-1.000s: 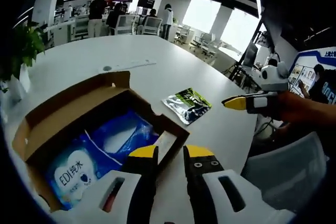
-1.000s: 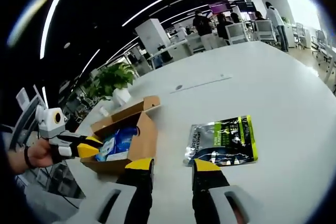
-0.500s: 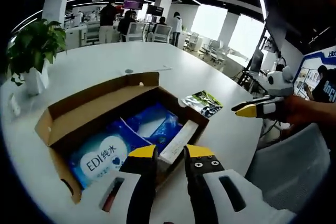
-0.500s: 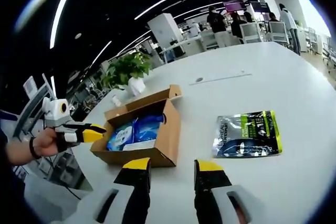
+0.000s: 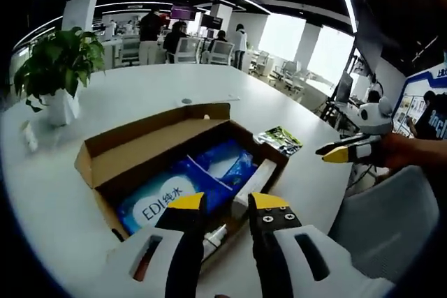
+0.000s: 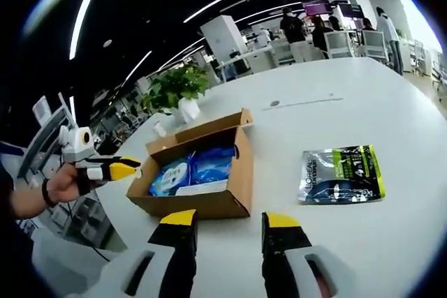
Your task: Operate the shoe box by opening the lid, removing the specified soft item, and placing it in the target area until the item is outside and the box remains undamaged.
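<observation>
Near end of the open brown cardboard shoe box (image 5: 150, 146) masked in the left gripper view by the left claw (image 5: 227, 204) and its yellow-tipped jaws. Blue plastic pack of wipes (image 5: 183, 188) inside part-covered by the same jaws; print half readable. Slim white item (image 5: 256, 177) along the box's right wall too indistinct to identify. In the right gripper view, box interior mostly screened by its near wall. Silver and green foil sachet (image 6: 342, 174): small print illegible. Right claw (image 5: 334, 151) seen from the left gripper view too small and side-on to judge its jaw gap. Distant people and chairs blurred.
</observation>
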`<state>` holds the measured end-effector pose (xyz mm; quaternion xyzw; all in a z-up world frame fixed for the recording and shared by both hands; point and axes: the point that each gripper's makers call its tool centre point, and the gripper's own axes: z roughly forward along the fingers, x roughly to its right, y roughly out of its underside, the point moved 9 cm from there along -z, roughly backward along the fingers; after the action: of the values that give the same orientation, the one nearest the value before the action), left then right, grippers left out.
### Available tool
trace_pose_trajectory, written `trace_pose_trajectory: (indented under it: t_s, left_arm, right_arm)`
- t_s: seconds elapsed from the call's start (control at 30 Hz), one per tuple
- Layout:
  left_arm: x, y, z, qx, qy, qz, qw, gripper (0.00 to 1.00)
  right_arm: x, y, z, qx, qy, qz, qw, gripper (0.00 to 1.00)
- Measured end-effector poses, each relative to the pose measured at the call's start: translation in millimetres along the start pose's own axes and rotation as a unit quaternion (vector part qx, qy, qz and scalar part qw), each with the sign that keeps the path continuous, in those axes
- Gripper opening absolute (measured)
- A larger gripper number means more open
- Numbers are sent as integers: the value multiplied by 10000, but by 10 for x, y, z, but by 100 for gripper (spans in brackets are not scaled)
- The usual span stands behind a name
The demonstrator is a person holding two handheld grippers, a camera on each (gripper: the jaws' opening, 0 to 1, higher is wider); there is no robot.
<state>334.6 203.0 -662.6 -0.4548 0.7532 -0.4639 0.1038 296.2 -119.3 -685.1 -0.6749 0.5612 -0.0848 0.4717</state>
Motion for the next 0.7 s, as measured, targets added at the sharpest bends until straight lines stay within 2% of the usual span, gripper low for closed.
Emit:
trace_pose_trajectory:
  t_s: [0.17, 0.4, 0.7]
  left_arm:
    - [-105, 49, -74, 10, -171, 11, 9999, 24]
    - [-192, 100, -218, 82, -212, -80, 9997, 26]
    - [-193, 164, -445, 147, -306, -159, 9993, 29]
  right_arm:
    - [-117, -45, 49, 30, -57, -97, 9999, 34]
    - [-276, -66, 163, -59, -174, -286, 9994, 36]
    - [-425, -52, 297, -40, -334, -363, 9988, 38]
